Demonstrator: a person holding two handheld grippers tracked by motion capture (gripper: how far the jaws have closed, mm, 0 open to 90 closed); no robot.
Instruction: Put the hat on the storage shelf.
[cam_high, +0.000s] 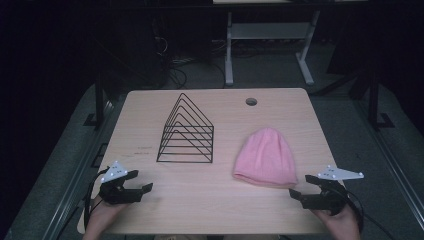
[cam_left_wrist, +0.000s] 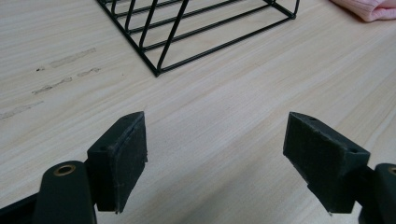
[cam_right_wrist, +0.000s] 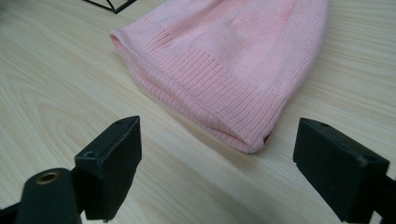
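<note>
Table (cam_high: 210, 200) carries a black wire rack (cam_high: 186, 131) at centre-left of the high view and a pink knit beanie (cam_high: 265, 157) lying flat to its right, well apart from it. Left gripper (cam_high: 141, 183) at lower left: jaws wide, holding nothing. Right gripper (cam_high: 300, 186) at lower right: jaws wide, empty, just beside the beanie's ribbed brim (cam_right_wrist: 205, 88).

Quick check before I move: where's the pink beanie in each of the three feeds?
High view: pink beanie right of centre, flat on the table.
Left gripper view: just its edge in the top right corner.
Right gripper view: upper centre, ribbed brim nearest the jaws.
Shared landmark: black wire rack.
</note>
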